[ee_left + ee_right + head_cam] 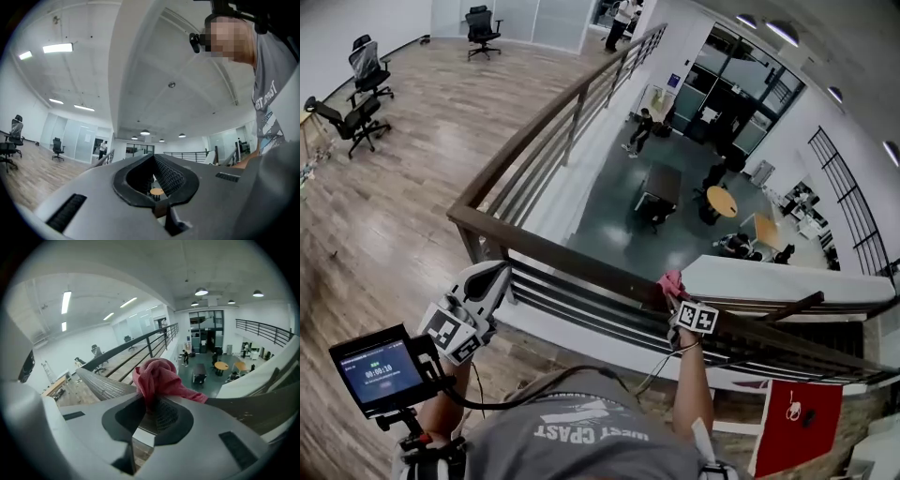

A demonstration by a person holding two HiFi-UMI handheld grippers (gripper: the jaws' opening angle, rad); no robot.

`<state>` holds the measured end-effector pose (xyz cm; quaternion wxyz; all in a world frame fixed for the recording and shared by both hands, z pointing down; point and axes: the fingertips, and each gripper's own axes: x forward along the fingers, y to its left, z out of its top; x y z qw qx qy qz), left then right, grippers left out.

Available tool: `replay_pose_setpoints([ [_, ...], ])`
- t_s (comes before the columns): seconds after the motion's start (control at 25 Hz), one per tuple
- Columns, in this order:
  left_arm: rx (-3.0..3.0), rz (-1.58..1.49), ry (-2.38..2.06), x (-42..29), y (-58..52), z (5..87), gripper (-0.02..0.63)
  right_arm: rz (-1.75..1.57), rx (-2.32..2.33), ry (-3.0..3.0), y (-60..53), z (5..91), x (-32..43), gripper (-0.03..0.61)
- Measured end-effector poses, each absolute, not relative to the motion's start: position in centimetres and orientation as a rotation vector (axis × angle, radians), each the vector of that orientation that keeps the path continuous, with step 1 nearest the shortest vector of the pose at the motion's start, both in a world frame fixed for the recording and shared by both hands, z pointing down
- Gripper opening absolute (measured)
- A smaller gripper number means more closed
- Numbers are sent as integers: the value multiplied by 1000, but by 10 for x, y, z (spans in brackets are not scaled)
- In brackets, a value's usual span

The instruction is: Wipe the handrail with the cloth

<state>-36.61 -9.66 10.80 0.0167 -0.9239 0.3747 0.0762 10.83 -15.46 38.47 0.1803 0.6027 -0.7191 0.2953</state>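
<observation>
Partly hidden cloth (157, 376), right tool (151, 401) clamping

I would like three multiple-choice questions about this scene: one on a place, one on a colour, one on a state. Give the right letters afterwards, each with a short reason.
1. Where is the cloth?
A. on the floor
B. on the handrail
C. on a chair

2. What colour is the cloth?
A. pink
B. blue
C. white

3. In what state are the right tongs?
A. wide open and empty
B. out of every view
C. shut on the cloth

Answers:
1 B: the head view shows the cloth on top of the rail.
2 A: it looks pink in both the head view and the right gripper view.
3 C: the right gripper view shows the cloth pinched between the tips.
</observation>
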Motion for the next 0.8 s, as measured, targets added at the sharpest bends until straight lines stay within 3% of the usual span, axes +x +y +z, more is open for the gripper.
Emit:
replay_pose_setpoints([
  [0.32,-2951,193,1193,-430,-94,137,6,863,1814,-1938,-166,388,75,43],
  [0.6,-3026,222,1106,-401,-91,148,5,816,1609,-2118,-190,383,-35,43],
  [0.8,-3047,259,1075,-361,-89,139,6,844,1529,-2216,-179,375,-35,43],
])
